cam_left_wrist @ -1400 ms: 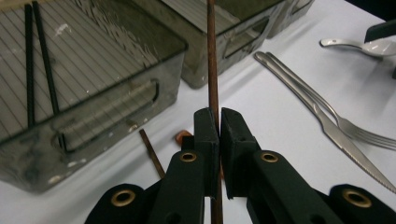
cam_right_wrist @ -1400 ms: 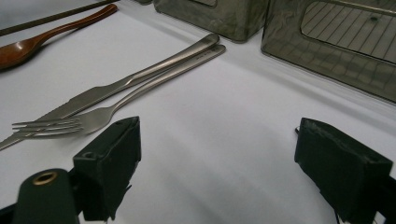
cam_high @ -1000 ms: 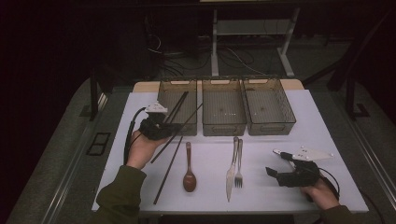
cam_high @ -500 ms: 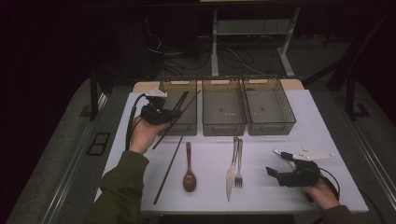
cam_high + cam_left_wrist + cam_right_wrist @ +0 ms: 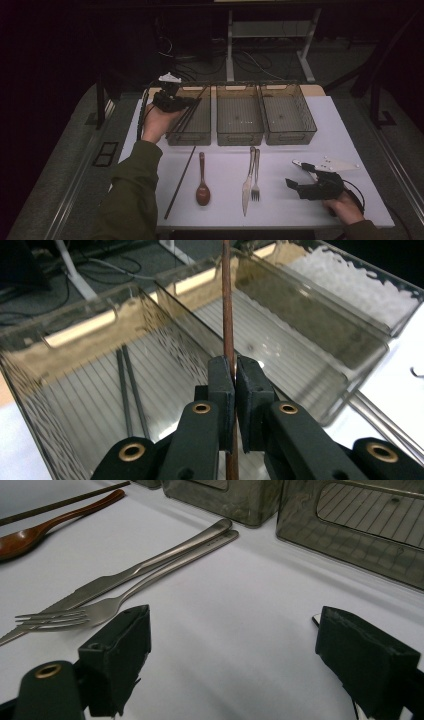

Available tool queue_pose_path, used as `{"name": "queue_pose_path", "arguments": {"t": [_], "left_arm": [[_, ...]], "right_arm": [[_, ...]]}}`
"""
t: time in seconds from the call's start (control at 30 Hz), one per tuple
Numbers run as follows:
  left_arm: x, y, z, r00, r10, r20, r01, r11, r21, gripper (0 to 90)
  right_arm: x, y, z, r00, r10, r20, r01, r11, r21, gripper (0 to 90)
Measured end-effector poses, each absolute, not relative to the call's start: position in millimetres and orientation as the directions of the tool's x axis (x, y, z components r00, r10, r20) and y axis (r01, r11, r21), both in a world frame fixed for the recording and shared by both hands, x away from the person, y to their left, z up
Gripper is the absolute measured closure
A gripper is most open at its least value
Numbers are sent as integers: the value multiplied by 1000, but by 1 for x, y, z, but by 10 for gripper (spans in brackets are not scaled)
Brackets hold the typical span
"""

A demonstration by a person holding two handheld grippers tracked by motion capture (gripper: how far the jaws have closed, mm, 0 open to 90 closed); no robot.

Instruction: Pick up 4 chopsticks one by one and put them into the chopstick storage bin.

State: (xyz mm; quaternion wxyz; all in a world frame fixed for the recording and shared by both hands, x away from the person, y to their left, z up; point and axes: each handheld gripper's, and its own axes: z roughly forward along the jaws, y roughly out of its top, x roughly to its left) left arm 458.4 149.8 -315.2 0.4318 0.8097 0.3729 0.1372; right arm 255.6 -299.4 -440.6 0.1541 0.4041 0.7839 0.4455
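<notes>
We see the left gripper [image 5: 235, 390] clenched on a thin brown chopstick [image 5: 228, 315], its two black pads pressed together around the stick. The chopstick is a slim, straight, reddish-brown rod that runs up the middle of the left gripper view, from the bottom edge to the top. In the high view it sits at upper left of centre, slanting over the left tray [image 5: 206, 135], held by the left gripper [image 5: 189, 103]. Two dark chopsticks [image 5: 131, 390] lie side by side on that tray's ribbed floor. Another chopstick [image 5: 181, 181] lies on the white table [image 5: 285, 200] beside a wooden spoon [image 5: 202, 181]. At lower right, the right gripper [image 5: 232, 665] rests with jaws spread wide, grasping nothing, near the fork [image 5: 115, 607] and knife [image 5: 150, 565].
</notes>
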Motion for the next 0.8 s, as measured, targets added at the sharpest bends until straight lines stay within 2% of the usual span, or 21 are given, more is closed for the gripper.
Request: {"name": "queue_pose_path", "arguments": {"t": [0.3,0.8], "left_arm": [[482,152,-321,676,734,-74,451,-332,828,849],[497,155,-354,633,772,-54,486,-343,804,849]], "right_arm": [[256,-300,-441,-627,770,118,495,276,824,142],[255,-300,-441,-635,764,114,490,284,824,142]]}}
